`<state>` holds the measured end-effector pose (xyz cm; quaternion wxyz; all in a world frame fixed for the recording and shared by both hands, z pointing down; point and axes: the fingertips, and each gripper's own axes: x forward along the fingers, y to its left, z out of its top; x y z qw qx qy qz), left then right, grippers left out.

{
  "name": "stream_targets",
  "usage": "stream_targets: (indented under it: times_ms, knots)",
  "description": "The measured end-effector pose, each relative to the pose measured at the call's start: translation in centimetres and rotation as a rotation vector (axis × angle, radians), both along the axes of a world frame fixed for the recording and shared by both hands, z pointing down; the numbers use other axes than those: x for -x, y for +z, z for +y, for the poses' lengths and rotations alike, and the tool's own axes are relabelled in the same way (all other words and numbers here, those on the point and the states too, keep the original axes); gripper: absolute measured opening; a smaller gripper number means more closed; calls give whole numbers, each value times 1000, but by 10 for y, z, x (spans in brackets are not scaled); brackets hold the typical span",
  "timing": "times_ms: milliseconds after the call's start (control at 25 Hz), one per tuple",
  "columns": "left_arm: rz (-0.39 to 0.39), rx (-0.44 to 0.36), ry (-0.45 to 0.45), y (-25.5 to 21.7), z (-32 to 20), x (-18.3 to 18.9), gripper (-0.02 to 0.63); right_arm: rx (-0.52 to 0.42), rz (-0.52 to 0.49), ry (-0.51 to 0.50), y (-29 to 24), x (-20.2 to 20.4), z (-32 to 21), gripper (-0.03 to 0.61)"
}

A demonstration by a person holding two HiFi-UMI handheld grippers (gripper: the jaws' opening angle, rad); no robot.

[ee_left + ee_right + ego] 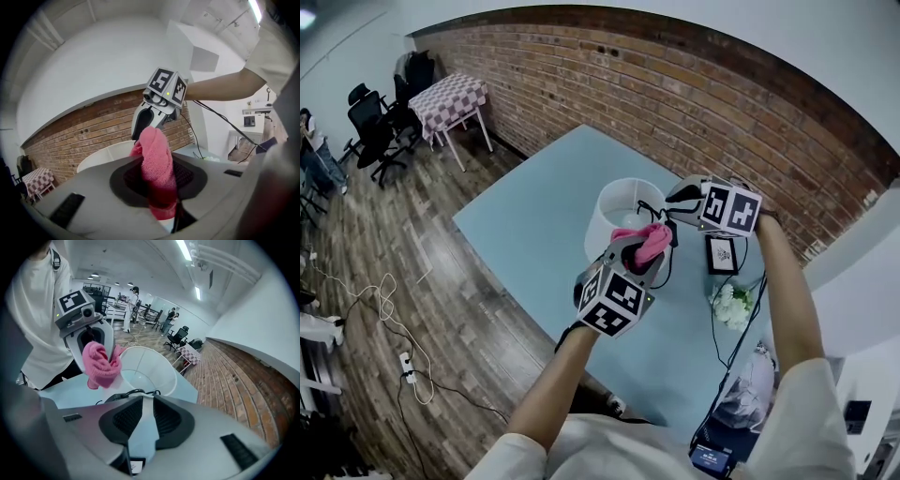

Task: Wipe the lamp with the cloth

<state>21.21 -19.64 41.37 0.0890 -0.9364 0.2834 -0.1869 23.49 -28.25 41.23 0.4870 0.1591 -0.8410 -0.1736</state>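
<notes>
On the pale blue table (516, 225) the white lamp (609, 220) stands towards the left of your work, its shade open at the top. Just to its right, your left gripper (639, 251) is closed tight on the pink cloth (649, 239). The cloth is bunched between the pads and sticks out past the fingertips. It sits at the right-hand rim of the shade, on the side nearest you. From your right gripper's view the cloth overlaps that rim, but you cannot tell whether it actually touches. Further right, your right gripper (680, 199) points steeply down just beside the shade, close to the left gripper and facing it across the cloth. Its jaws stand partly apart, and the narrow gap between the pads shows only a pale surface, with nothing pressed in them. A black cable (654, 214) loops just beyond its fingertips, between them and the shade. To the right again, a small framed picture (722, 253) lies on the table, with a bunch of white flowers (732, 305) below it.
</notes>
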Motion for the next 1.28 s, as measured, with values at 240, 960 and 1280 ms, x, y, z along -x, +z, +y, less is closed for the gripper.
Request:
stream_targets:
  times_ms: [240, 960, 1280]
  knots:
    - [-80, 0, 36, 25, 3, -23, 109, 10, -21, 5, -2, 4, 4, 92]
    - [-179, 97, 73, 82, 15, -6, 109, 43, -33, -10, -3, 7, 0, 94]
    - [-113, 131, 31, 81, 19, 23, 109, 79, -31, -30, 30, 6, 13, 75]
